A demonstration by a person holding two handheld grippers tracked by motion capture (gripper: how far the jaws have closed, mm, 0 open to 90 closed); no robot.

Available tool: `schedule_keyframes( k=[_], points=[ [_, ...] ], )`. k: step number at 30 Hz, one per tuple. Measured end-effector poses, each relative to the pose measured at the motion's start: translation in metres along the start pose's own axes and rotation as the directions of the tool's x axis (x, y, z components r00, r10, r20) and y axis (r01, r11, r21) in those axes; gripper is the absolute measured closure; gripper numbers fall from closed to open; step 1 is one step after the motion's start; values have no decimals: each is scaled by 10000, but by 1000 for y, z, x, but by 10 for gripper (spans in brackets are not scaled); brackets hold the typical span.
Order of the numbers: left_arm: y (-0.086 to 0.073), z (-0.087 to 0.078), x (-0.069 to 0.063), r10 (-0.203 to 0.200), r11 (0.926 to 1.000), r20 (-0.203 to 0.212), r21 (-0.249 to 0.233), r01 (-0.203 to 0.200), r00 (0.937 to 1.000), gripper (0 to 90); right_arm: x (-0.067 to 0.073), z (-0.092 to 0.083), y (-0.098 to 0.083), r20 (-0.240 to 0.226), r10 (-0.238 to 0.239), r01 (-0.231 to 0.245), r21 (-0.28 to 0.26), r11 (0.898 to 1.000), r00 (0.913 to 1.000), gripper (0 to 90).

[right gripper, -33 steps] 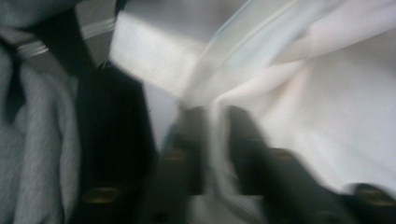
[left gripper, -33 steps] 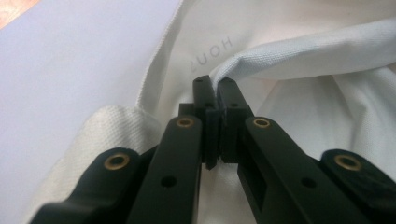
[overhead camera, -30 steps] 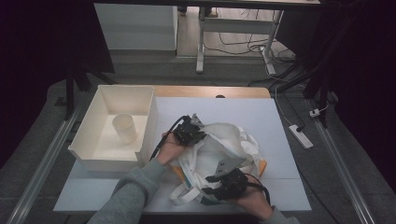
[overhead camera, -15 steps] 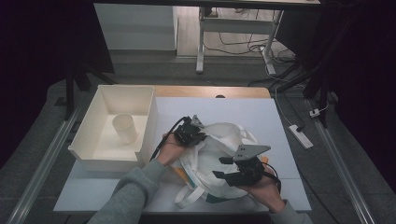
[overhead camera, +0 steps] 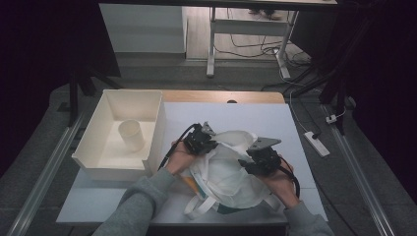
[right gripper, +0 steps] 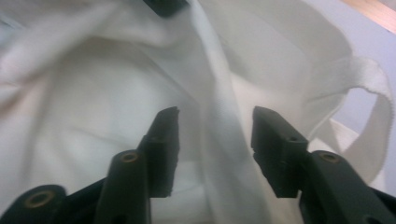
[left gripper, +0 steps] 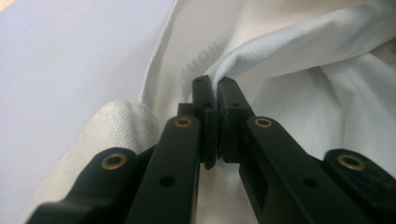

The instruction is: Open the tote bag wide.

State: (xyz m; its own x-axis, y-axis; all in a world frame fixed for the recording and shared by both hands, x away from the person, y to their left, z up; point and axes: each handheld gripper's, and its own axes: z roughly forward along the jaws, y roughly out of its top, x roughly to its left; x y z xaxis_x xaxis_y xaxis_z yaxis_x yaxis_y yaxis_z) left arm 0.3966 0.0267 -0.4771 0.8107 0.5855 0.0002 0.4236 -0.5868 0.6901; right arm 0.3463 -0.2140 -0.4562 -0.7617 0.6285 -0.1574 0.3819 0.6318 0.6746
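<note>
- The left gripper [overhead camera: 202, 139] is pinched tight on a fold of the white cloth bag [overhead camera: 223, 172], at the bag's far left edge.
- The right gripper [overhead camera: 259, 156] stands half open over the bag's right side; its jaws have just been closing, a ridge of cloth between them, not pressed.
- The bag lies crumpled on the near middle of the tabletop [overhead camera: 246, 115], right of the white bin [overhead camera: 98, 147].

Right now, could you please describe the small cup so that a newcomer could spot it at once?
Find the white table, then the open cream bin on its left side. The cup stands upright inside it, alone: a plain cream cylinder, unlike the crumpled white cloth bag beside the bin.
</note>
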Motion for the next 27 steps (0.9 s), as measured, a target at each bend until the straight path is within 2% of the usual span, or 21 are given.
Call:
schedule_keyframes(
  k=[2,3,6,8,11,13,16,17,22,27],
  points=[
    [0,0,0,25,10000,5,26,-25,10000,862,-2,6,-1,479,-229,211,387,9990,9986,610],
    [0,0,0,18,10000,15,20,-18,10000,862,-4,9,-1,564,-219,187,556,9983,9982,668],
    [0,1,-1,89,9999,-7,64,-89,10000,860,-10,14,-2,210,-110,95,697,9975,9997,799],
    [0,1,-1,97,9999,12,57,-97,10000,860,-13,13,-1,214,8,-22,634,9980,9998,852],
    [0,1,-1,88,10000,37,16,-88,10000,859,-17,12,-1,343,265,-278,384,9989,9991,872],
    [0,1,-1,121,9999,78,1,-121,9999,858,-23,13,-1,364,735,-738,83,9972,9966,874],
    [1,3,-4,268,9996,25,53,-268,9996,854,-35,17,-3,278,1586,-1580,-254,9871,9869,875],
    [0,4,-4,273,9996,32,80,-273,9996,853,-39,20,-3,276,1725,-1719,-235,9848,9846,875],
    [-1,9,-4,281,9994,40,219,-282,9996,849,-51,35,0,392,2118,-2119,4,9773,9765,874],
    [-1,12,-5,334,9990,2,300,-334,9994,844,-58,46,0,477,2074,-2087,252,9777,9771,874]
  ],
)
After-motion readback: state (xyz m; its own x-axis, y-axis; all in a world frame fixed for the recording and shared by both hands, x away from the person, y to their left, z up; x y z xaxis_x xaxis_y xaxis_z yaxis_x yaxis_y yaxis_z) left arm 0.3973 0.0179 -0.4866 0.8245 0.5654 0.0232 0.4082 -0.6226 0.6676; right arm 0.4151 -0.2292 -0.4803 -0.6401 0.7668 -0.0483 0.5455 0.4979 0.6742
